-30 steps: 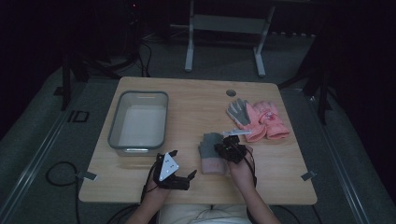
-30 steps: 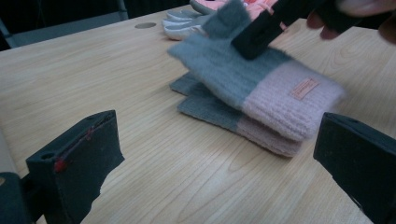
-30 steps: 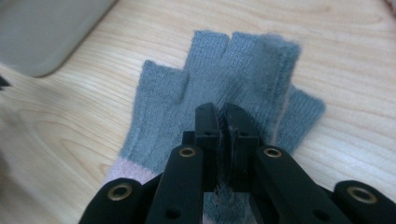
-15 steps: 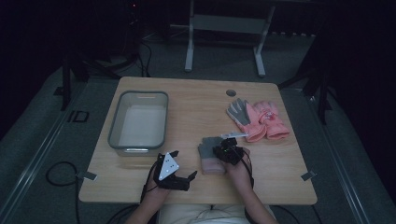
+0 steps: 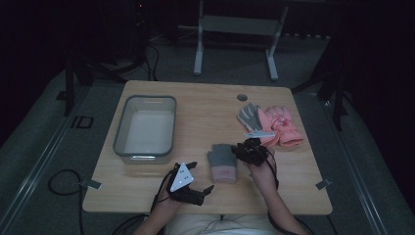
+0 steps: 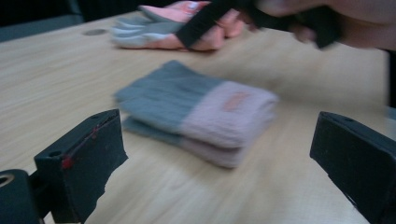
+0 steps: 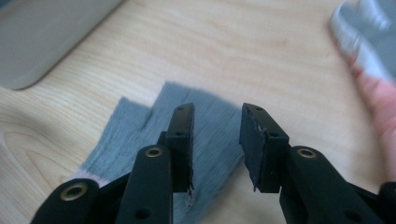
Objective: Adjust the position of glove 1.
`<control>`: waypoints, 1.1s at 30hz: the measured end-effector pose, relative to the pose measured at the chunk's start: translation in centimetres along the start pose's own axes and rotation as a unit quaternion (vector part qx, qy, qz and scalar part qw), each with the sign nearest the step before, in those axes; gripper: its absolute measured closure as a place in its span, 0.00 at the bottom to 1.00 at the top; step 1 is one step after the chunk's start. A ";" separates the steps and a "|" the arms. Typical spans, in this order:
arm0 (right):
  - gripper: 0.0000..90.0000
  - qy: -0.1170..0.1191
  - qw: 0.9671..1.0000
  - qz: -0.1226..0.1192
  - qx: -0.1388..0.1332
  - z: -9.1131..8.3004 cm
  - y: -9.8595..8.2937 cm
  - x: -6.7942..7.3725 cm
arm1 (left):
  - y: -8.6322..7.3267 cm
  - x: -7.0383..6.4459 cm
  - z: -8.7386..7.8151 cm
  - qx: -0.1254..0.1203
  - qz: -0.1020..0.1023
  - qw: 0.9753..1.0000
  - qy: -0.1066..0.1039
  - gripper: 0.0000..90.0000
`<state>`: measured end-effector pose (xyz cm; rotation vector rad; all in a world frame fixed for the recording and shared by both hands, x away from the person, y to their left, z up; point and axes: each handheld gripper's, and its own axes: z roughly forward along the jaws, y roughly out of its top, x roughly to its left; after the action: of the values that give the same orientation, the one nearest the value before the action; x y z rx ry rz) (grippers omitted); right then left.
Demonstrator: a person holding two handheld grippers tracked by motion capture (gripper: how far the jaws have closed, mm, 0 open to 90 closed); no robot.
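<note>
Just below parted jaws, grey-pink glove [image 7: 187, 140].

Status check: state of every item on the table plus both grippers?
Grey and pink glove: flat on the table, not gripped.
Pink glove pair: stacked at the table's right side, untouched.
Bin: upright, empty.
Left gripper: jaws wide open, low at the near edge, aimed at the grey and pink glove.
Right gripper: jaws partly open, nothing between them, above the grey part of that glove.
</note>
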<state>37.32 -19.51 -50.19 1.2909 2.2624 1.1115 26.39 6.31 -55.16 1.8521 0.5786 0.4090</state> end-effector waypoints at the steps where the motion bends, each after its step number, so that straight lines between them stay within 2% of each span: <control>1: 0.72 0.001 1.000 -0.010 -0.008 -0.2 0.1 -0.8 | 0.5 -0.2 0.2 0.007 -0.003 1.000 -0.019 0.03; 2: 0.72 0.005 1.000 -0.013 -0.004 -0.1 0.2 -1.1 | 0.8 -0.3 0.4 0.014 -0.010 0.999 -0.035 0.05; 3: 0.72 0.015 1.000 -0.019 -0.006 -0.1 0.3 -1.4 | 1.1 -0.4 0.6 0.030 -0.018 0.998 -0.045 0.06; 4: 0.72 0.015 1.000 -0.023 -0.004 0.0 0.4 -1.6 | 1.4 -0.4 0.9 0.038 -0.019 0.998 -0.051 0.06; 6: 0.69 0.019 0.999 -0.029 -0.001 0.2 0.6 -1.8 | 1.8 -0.4 1.2 0.044 -0.019 0.997 -0.055 0.06; 7: 0.68 0.022 0.999 -0.032 -0.002 0.3 0.7 -1.8 | 2.0 -0.4 1.5 0.045 -0.027 0.997 -0.062 0.06; 10: 0.67 0.020 0.999 -0.039 -0.004 0.5 0.8 -1.9 | 2.4 -0.3 2.0 0.050 -0.016 0.997 -0.062 0.08; 11: 0.65 0.041 0.998 -0.045 -0.021 0.6 0.8 -2.1 | 2.8 -0.4 2.6 0.056 0.013 0.997 -0.049 0.11; 12: 0.65 0.041 0.998 -0.045 -0.021 0.6 0.8 -2.1 | 2.8 -0.4 2.6 0.056 0.013 0.997 -0.049 0.10; 13: 0.65 0.040 0.998 -0.038 -0.018 1.0 0.8 -2.4 | 3.0 -0.2 3.3 0.070 0.041 0.995 -0.058 0.11; 14: 0.64 0.044 0.998 -0.031 -0.018 1.3 0.8 -2.6 | 3.1 -0.1 3.8 0.080 0.049 0.994 -0.059 0.11; 15: 0.64 0.044 0.998 -0.031 -0.018 1.3 0.8 -2.6 | 3.1 -0.1 3.8 0.080 0.049 0.994 -0.059 0.12; 16: 0.60 0.040 0.999 -0.027 -0.012 1.8 0.6 -2.7 | 3.1 0.0 4.6 0.096 0.068 0.991 -0.060 0.13; 17: 0.60 0.040 0.999 -0.025 -0.010 2.1 0.5 -2.7 | 3.1 0.1 4.9 0.101 0.072 0.990 -0.064 0.15; 19: 0.60 0.038 0.999 -0.024 -0.005 2.4 0.4 -2.6 | 3.1 0.1 4.9 0.101 0.072 0.990 -0.064 0.16; 20: 0.57 0.041 0.999 -0.020 0.006 3.2 0.1 -2.7 | 2.7 0.4 5.6 0.108 0.074 0.989 -0.072 0.22; 21: 0.57 0.041 0.999 -0.020 0.006 3.2 0.1 -2.7 | 2.6 0.5 5.9 0.118 0.078 0.987 -0.077 0.22; 22: 0.56 0.039 0.999 -0.018 0.012 3.5 0.0 -2.7 | 2.4 0.5 6.1 0.125 0.087 0.985 -0.075 0.22; 23: 0.53 0.038 0.999 -0.015 0.021 4.0 -0.3 -2.8 | 2.2 0.5 6.2 0.132 0.098 0.984 -0.071 0.28; 25: 0.53 0.038 0.999 -0.013 0.026 4.2 -0.4 -2.8 | 2.2 0.5 6.2 0.132 0.098 0.984 -0.071 0.29; 26: 0.49 0.034 0.999 -0.011 0.036 4.5 -0.6 -2.9 | 2.2 0.7 6.1 0.137 0.110 0.982 -0.066 0.34; 28: 0.46 0.029 0.999 -0.012 0.042 4.9 -0.9 -3.0 | 2.2 0.8 6.1 0.141 0.111 0.982 -0.067 0.36; 29: 0.46 0.027 0.999 -0.011 0.045 5.0 -1.0 -2.9 | 2.2 0.9 6.2 0.145 0.117 0.980 -0.069 0.36; 31: 0.46 0.026 0.998 -0.011 0.049 5.1 -1.1 -2.9 | 2.2 0.9 6.2 0.145 0.117 0.980 -0.069 0.36; 32: 0.46 0.028 0.998 -0.006 0.052 5.3 -1.2 -3.0 | 2.3 0.8 6.2 0.159 0.134 0.976 -0.070 0.36; 33: 0.46 0.029 0.998 0.000 0.054 5.3 -1.2 -3.0 | 2.3 0.7 6.3 0.163 0.144 0.974 -0.067 0.36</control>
<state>41.38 -19.83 -54.90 1.3149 2.3947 1.0516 30.78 1.20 -55.18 2.2732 0.2944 0.3919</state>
